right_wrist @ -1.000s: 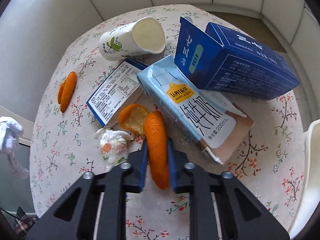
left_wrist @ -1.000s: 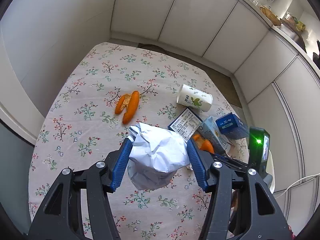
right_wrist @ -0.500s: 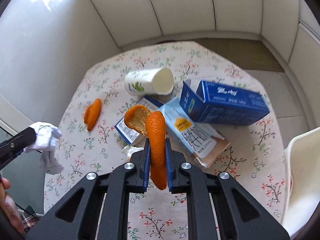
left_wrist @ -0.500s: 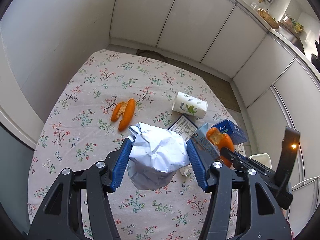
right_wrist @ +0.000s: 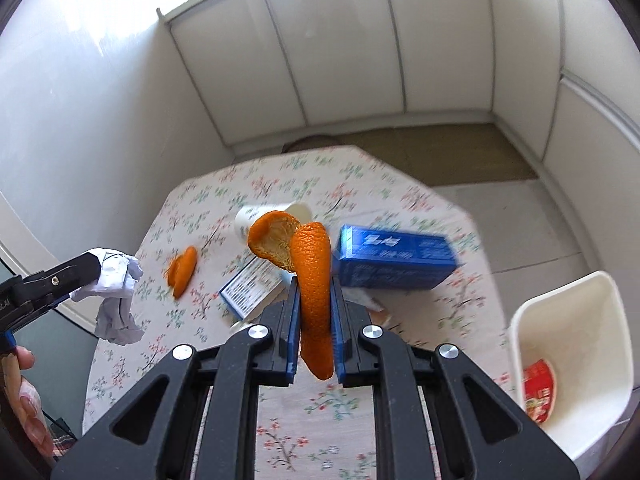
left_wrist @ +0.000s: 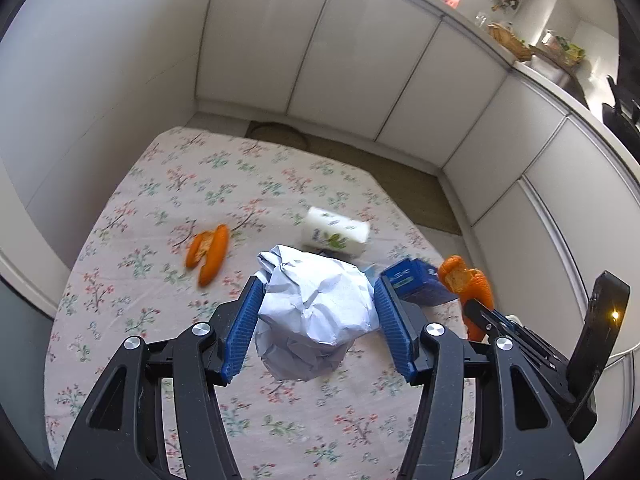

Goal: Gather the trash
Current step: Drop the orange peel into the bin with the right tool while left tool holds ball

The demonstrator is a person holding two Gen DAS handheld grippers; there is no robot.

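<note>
1. left gripper [left_wrist: 316, 318] fingers closed on a crumpled paper ball [left_wrist: 316, 304], held up above the counter [left_wrist: 160, 184].
2. right gripper [right_wrist: 315, 312] fingers clamped on a long orange peel [right_wrist: 312, 276], lifted clear of the counter, curled end pointing up.
3. second orange peel [left_wrist: 208, 254] lies on the floral cloth, left of the paper cup [left_wrist: 334, 232], which is on its side.
4. blue box [right_wrist: 394, 256] lies on the counter right of the held peel; a printed carton [right_wrist: 250, 290] lies flat just below the cup.
5. white bin [right_wrist: 568, 360] sits off the counter's right edge, a red wrapper [right_wrist: 538, 390] inside.
</note>
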